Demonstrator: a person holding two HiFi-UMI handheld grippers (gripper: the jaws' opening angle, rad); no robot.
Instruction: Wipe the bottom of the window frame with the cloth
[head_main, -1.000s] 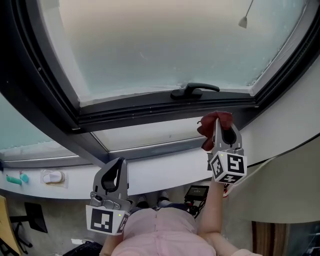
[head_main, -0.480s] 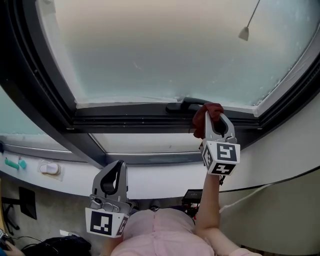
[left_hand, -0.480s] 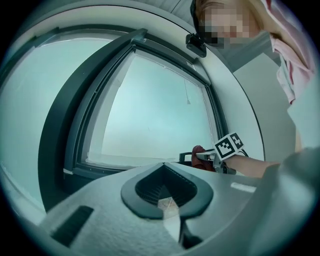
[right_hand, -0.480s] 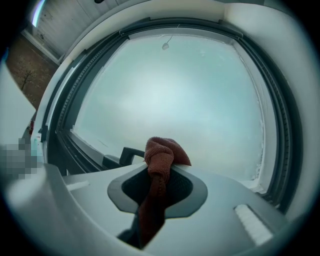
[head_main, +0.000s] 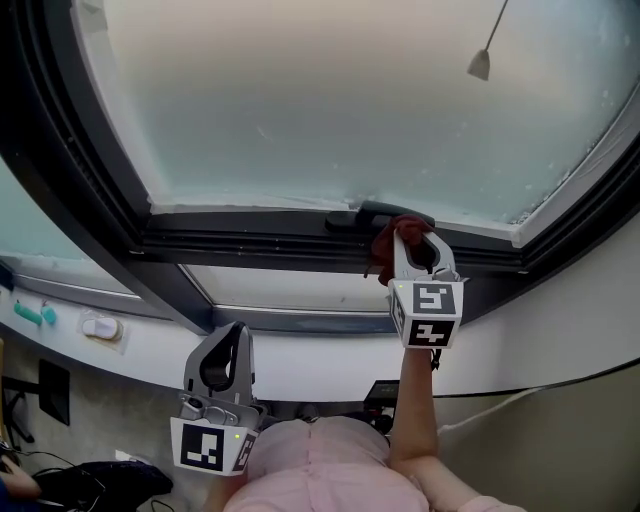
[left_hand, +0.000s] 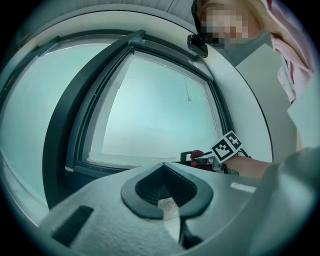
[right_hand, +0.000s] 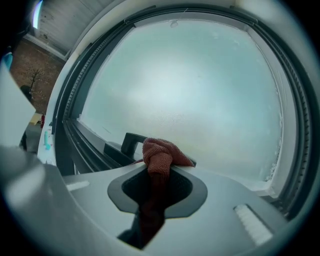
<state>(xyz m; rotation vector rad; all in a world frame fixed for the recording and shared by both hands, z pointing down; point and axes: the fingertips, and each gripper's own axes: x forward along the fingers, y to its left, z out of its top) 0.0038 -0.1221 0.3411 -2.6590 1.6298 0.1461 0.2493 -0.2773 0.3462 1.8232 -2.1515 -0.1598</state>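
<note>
Down at your left, your left tool (head_main: 232, 332) hangs closed and empty below the white sill (head_main: 320, 352). Further right, your right tool (head_main: 413, 240) clamps the bunched dark-red terry cloth (head_main: 383, 250) at the dark grey bottom window frame (head_main: 250, 238), beside its black handle (head_main: 352, 216).

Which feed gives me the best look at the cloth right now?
Right gripper view: the cloth sits bunched and close, clamped in the right tool. Head view shows only a red edge beyond it; left gripper view, a distant speck.
</note>
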